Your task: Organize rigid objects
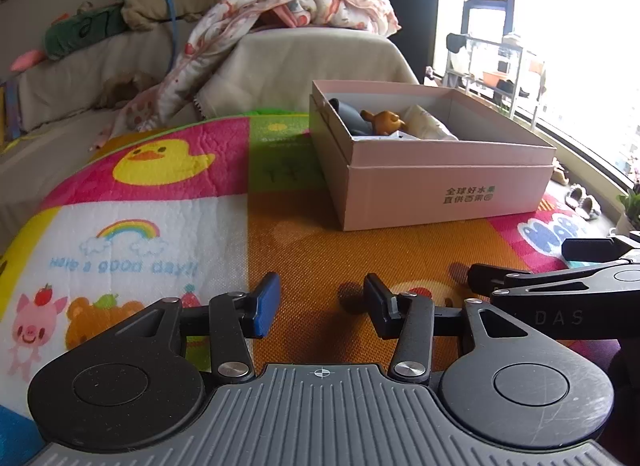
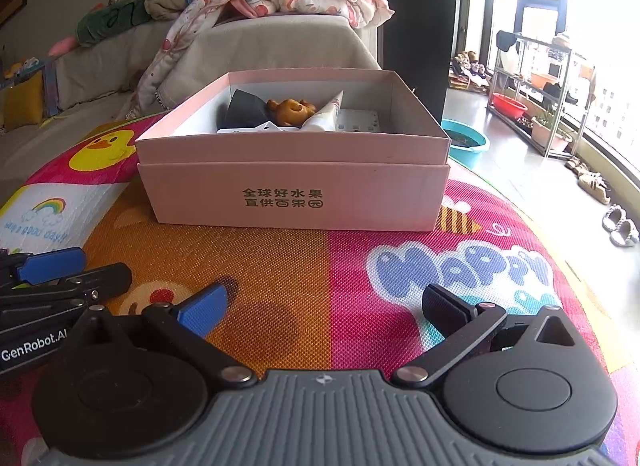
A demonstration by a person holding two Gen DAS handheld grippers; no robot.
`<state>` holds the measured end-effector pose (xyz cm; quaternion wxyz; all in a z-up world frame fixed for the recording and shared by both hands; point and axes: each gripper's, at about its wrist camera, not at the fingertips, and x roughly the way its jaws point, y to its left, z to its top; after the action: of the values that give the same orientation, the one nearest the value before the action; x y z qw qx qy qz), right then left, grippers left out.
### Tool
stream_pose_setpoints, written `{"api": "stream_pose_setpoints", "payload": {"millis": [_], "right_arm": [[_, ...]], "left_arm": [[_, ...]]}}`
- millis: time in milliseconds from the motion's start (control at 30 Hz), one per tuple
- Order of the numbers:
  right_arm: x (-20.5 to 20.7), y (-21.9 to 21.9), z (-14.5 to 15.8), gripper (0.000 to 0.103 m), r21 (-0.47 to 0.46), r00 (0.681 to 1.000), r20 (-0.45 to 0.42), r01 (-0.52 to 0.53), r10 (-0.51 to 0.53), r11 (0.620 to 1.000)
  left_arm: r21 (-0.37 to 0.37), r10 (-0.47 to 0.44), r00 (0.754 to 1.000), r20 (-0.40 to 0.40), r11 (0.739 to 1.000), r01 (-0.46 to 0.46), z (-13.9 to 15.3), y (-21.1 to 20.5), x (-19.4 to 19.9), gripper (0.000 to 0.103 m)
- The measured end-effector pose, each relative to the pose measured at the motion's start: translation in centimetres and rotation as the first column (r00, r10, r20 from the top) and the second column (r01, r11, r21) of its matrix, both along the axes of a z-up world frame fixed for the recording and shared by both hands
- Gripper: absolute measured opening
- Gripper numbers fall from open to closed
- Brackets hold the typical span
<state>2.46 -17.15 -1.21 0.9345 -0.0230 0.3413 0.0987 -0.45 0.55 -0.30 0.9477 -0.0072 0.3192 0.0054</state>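
1. The left gripper (image 1: 320,302) hovers low over the orange patch of the play mat (image 1: 312,250), its fingers apart with nothing between them.
2. The right gripper (image 2: 324,306) sits just beside it, fingers spread wider and likewise empty; each gripper shows at the edge of the other's view, so the two are close together.
3. Both point toward the pink cardboard box (image 2: 296,193), which stands on the mat a little ahead, its tray nested in its own upturned lid, probably to keep the lid out of the way.
4. Inside the box lie the rigid objects: a brown bear figurine (image 2: 290,109), a dark grey piece (image 2: 244,107), a white tube (image 2: 328,115) leaning across, and a white flat part (image 2: 358,121) beneath. They are piled toward the far side.
5. No loose object shows on the mat near either gripper, so the sorting looks largely done.
6. A sofa (image 1: 280,57) with a blanket (image 1: 288,5) stands behind.
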Motion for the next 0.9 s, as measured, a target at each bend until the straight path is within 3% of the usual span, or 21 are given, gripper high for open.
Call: {"api": "stream_pose_setpoints", "payload": {"millis": [900], "right_arm": [[-0.01, 0.0, 0.0, 0.103, 0.001, 1.0, 0.0, 0.0, 0.0, 1.0]], "left_arm": [[-0.011, 0.0, 1.0, 0.001, 1.0, 0.0, -0.01, 0.09, -0.02, 0.05]]}}
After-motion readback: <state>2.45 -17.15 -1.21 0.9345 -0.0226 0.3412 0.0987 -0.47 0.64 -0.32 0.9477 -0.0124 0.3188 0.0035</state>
